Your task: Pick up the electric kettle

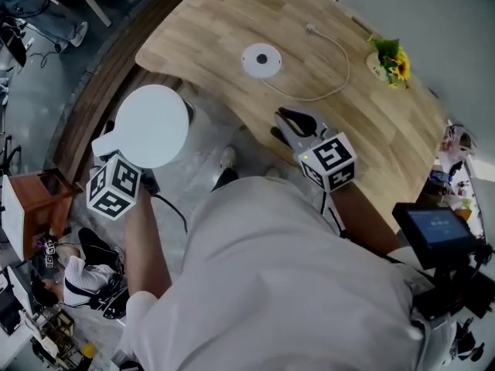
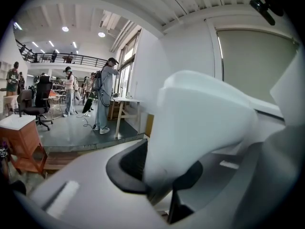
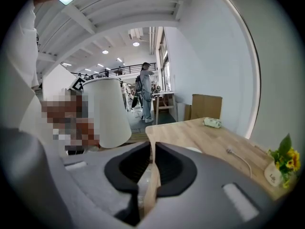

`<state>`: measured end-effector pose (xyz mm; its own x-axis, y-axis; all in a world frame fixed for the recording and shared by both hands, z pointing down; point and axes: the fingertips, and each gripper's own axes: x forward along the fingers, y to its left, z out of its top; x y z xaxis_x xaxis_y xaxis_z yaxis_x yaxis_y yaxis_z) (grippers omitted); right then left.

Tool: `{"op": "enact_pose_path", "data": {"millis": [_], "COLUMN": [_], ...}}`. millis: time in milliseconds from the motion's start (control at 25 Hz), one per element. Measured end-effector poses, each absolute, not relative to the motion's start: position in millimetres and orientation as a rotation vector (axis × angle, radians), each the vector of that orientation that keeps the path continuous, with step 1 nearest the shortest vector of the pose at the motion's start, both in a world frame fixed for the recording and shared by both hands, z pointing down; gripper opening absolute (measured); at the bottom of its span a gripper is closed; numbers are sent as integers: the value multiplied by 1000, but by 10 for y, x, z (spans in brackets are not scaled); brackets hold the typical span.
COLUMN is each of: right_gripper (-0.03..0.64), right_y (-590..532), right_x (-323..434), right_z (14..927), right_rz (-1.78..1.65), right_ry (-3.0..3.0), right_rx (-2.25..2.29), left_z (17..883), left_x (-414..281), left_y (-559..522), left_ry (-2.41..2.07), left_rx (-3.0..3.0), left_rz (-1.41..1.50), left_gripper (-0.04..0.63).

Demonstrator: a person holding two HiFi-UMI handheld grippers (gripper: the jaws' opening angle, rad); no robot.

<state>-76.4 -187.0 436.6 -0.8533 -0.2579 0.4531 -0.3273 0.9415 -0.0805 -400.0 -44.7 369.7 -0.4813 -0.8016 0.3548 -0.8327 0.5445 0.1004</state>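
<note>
The white electric kettle [image 1: 151,126] hangs off the table, over the floor at the left of the head view. My left gripper [image 1: 108,147] is shut on its handle, which fills the left gripper view as a broad white shape [image 2: 205,113] clamped between the dark pads. In the right gripper view the kettle [image 3: 110,113] is upright to the left. My right gripper [image 1: 292,124] hovers at the near edge of the wooden table [image 1: 224,22], jaws together with nothing between them [image 3: 151,161]. The kettle's round white base [image 1: 261,60] lies bare on the table.
A white cable [image 1: 334,74] loops from the base across the table. A small pot of yellow flowers [image 1: 390,60] stands at the table's right. A brown wooden cabinet [image 1: 35,195] is on the floor at the left. A screen on a stand [image 1: 437,230] is at the right.
</note>
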Motion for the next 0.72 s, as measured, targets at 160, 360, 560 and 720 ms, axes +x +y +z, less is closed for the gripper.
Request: {"op": "enact_pose_path", "data": {"millis": [160, 360, 560, 720], "right_gripper": [29, 17, 3, 3], "right_y": [-1805, -1744, -1737, -1726], "right_x": [-771, -784, -799, -784], "right_z": [4372, 4296, 4293, 4255], "right_rz": [180, 131, 112, 76], "right_ry": [-2649, -2664, -2655, -2657], "right_rx": [399, 404, 418, 416], "left_z": [3730, 3726, 3744, 3775], "left_x": [-3944, -3904, -3901, -3838], "left_y": [-387, -389, -467, -515], "left_ry": [-2417, -2397, -2384, -2374], "left_rx": [1340, 1370, 1396, 1410], "left_rz": [120, 113, 123, 121], "left_gripper": [63, 63, 63, 63]}}
